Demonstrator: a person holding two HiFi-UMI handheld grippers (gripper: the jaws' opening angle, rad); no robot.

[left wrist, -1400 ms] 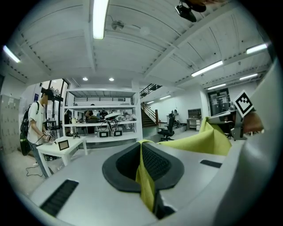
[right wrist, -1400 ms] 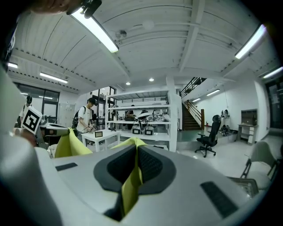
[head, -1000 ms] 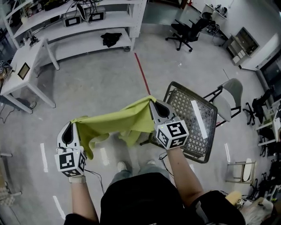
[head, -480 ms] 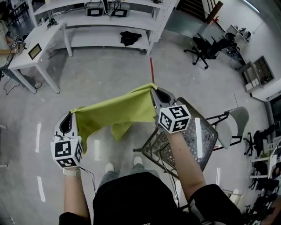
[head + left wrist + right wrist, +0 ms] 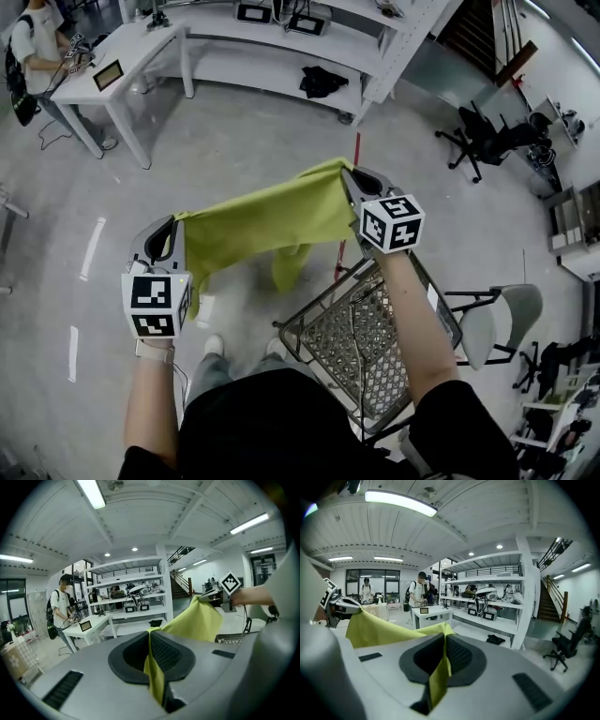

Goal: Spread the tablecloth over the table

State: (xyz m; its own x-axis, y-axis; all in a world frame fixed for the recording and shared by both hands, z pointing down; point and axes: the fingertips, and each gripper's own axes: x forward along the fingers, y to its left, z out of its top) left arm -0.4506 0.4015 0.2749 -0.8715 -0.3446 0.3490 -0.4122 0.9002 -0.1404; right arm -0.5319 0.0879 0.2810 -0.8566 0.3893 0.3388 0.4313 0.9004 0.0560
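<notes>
A grey concrete floor carried everything in the head view. On it stood a metal mesh table at lower right, with a grey chair just beside it and a black office chair well apart. A red line and white tape strips marked the floor. At upper left a white desk bore a small framed screen. Near it, the low board of a white shelf unit held a dark bundle.

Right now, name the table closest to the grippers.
The dark mesh table, directly below the person's right arm; the white desk stands far off at the upper left.
</notes>
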